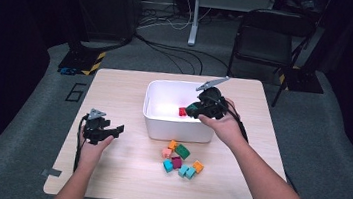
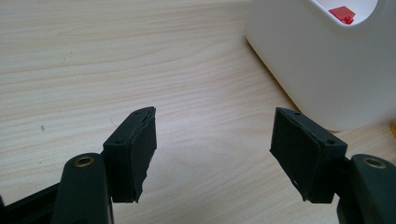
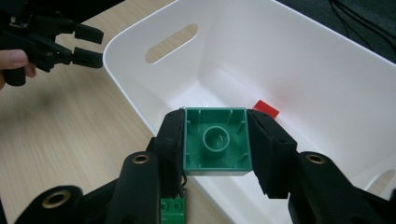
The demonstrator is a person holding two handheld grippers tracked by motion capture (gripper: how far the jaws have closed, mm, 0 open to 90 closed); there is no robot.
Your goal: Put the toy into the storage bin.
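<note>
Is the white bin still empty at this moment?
No, a red brick already lies on the floor of the white bin, beyond the green brick clamped in the right gripper.

Light wood table: white bin at centre-back, loose coloured blocks just in front.

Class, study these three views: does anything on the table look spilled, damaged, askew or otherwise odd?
Nothing stands out. The loose coloured plastic bricks lie jumbled on the pale wooden table, as unsorted pieces would. The white plastic tub stands upright with one red brick inside. The right gripper holds a green brick squarely above it; the left gripper is open.
</note>
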